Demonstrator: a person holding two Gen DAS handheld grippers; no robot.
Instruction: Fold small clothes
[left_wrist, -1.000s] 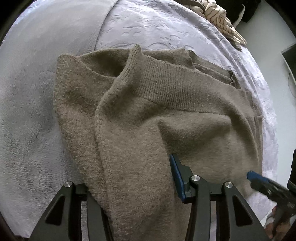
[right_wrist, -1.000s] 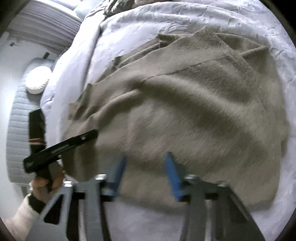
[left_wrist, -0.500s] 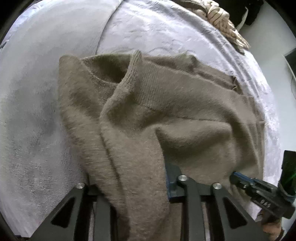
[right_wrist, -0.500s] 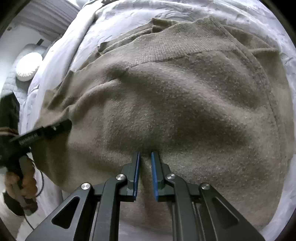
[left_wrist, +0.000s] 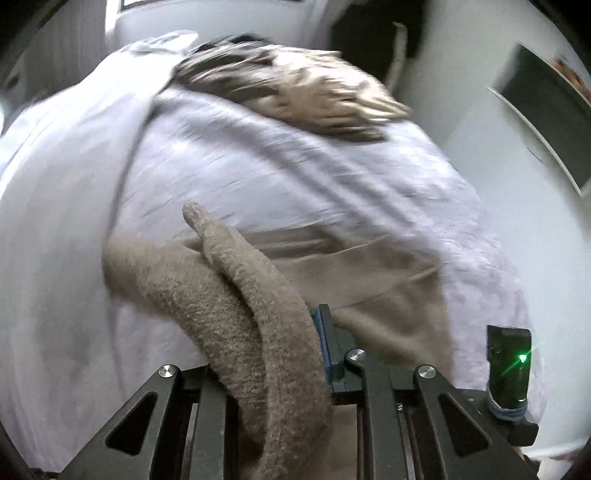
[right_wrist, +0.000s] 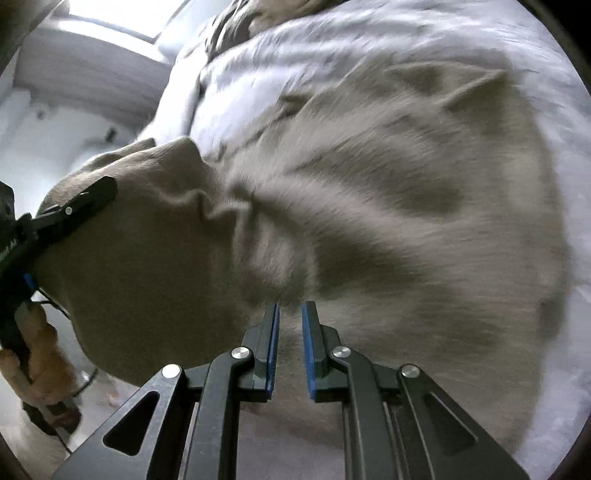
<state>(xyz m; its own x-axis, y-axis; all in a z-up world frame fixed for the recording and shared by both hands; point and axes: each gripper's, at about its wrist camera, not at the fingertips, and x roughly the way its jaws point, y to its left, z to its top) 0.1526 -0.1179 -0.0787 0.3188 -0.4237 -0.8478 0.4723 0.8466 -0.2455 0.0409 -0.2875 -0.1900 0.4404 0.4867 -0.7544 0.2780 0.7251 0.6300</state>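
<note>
A brown knitted sweater (right_wrist: 388, 206) lies spread on a pale lilac bedspread (left_wrist: 258, 155). The left gripper (left_wrist: 280, 350) grips a thick fold of the sweater's near edge, lifted clear of the bed, and its jaws are closing on the wool. The right gripper (right_wrist: 290, 325) has its blue-padded fingers (right_wrist: 273, 343) narrow, with knit bunched between their tips, and its jaws are opening slightly. At the left of the right wrist view a hand (right_wrist: 40, 354) holds the left gripper's handle. A heap of striped cloth (left_wrist: 295, 88) sits at the far end of the bed.
</note>
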